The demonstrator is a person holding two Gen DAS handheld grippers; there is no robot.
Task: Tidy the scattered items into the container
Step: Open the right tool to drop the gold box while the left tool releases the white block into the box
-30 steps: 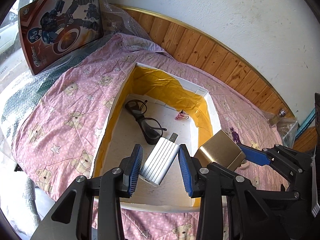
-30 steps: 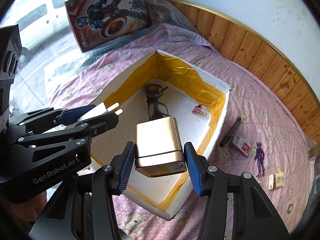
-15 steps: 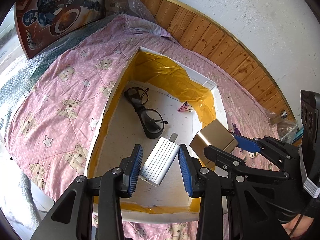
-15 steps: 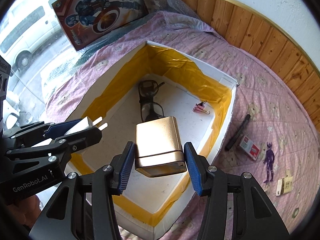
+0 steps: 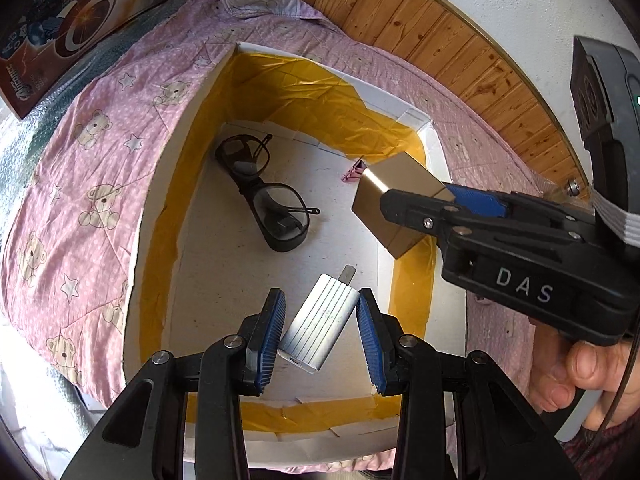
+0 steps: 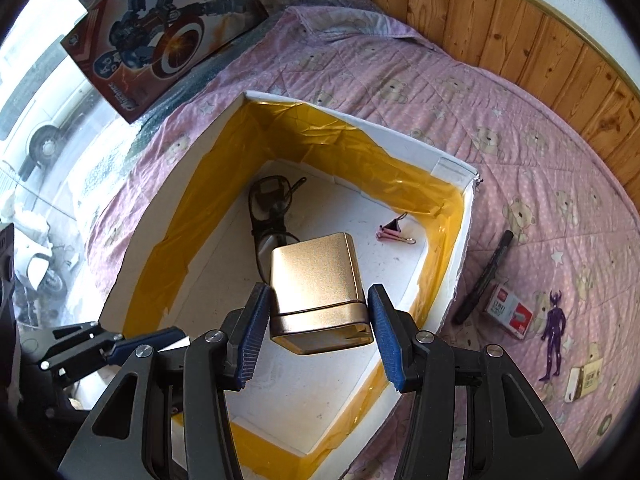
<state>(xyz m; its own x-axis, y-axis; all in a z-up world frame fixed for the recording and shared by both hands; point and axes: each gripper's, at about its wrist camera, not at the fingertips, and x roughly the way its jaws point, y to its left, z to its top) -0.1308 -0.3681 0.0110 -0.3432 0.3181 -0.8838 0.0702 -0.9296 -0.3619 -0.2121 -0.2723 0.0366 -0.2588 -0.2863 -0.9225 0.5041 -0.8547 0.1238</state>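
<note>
Grippers hang over the box [image 5: 434, 148], each holding 1 item. Left gripper [image 5: 320, 330] pinches a silver charger [image 5: 318, 328] between its pads, tilted, prongs pointing into the box. Right gripper [image 6: 316, 330] clamps a gold tin [image 6: 316, 284] above the box floor. Glasses [image 5: 264, 196] and a pink clip [image 6: 390, 233] lie inside; pen [image 6: 486, 276], staples box [image 6: 510, 311] and figure [image 6: 554, 334] lie on the quilt [image 6: 400, 80] beside the box.

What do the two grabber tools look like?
Both are black, angular frames with silver screws. Each finger ends in a blue ridged pad. The right gripper has white "DAS" letters on its side, seen from the left gripper. A hand holds it, with a dark reddish sleeve below.
</note>
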